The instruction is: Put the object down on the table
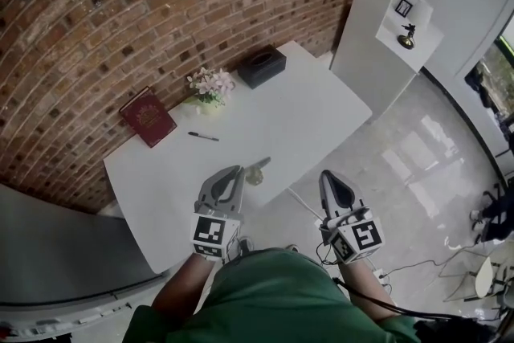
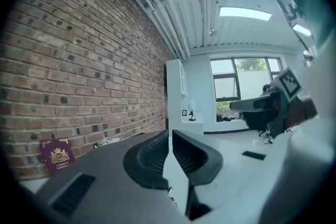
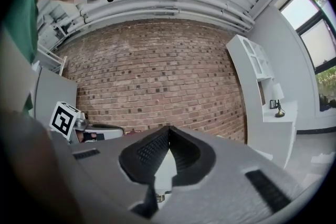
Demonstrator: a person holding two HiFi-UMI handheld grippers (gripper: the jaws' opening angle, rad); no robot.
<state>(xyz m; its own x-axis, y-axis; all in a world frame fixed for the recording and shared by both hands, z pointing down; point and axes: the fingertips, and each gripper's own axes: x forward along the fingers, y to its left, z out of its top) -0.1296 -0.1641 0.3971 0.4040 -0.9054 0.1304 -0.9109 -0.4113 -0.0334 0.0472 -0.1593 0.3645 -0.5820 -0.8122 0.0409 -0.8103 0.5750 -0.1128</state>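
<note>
A small pale object (image 1: 257, 171) with a dark end lies on the white table (image 1: 313, 108) near its front edge. My left gripper (image 1: 238, 170) hovers just left of it, tips pointing toward it, apart from it as far as I can tell. In the left gripper view its jaws (image 2: 169, 135) meet at the tips with nothing between them. My right gripper (image 1: 328, 175) hangs off the table's front edge over the floor. The right gripper view shows this gripper (image 3: 168, 129) shut and empty too.
Along the brick wall lie a dark red booklet (image 1: 148, 116), a black pen (image 1: 203, 136), a small vase of pale flowers (image 1: 210, 86) and a black tissue box (image 1: 262, 66). A white shelf unit (image 1: 401, 20) stands at the right. Cables (image 1: 418, 265) trail over the glossy floor.
</note>
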